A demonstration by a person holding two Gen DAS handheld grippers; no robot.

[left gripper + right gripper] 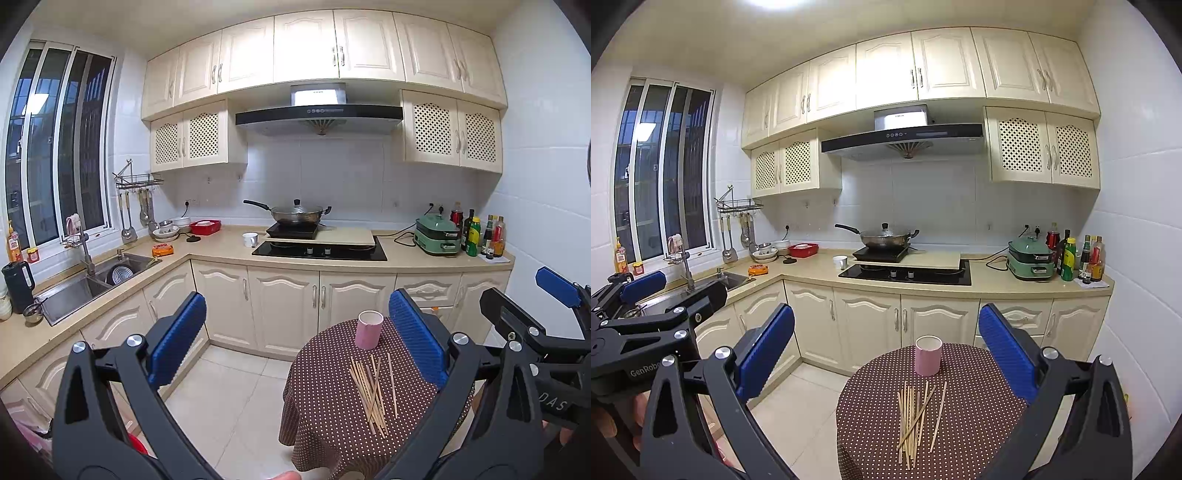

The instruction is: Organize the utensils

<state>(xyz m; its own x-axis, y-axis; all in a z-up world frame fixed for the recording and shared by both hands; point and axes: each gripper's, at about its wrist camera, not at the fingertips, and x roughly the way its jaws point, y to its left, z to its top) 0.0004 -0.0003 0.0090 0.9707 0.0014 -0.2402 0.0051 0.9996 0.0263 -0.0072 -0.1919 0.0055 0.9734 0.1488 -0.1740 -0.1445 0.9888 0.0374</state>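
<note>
Both grippers' jaws wide apart, empty.

Between our blue-padded jaws we see a pink cup (928, 355), pale wooden chopsticks (916, 421), and a brown white-dotted table (979, 406).

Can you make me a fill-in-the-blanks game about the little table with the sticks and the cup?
1. The cup on the table is coloured ____.
2. The chopsticks lie loose on the ____ tablecloth.
3. The cup stands ____, its mouth facing up.
4. Both the left claw and the right claw are ____, holding nothing.

Missing words: pink; dotted; upright; open
</note>
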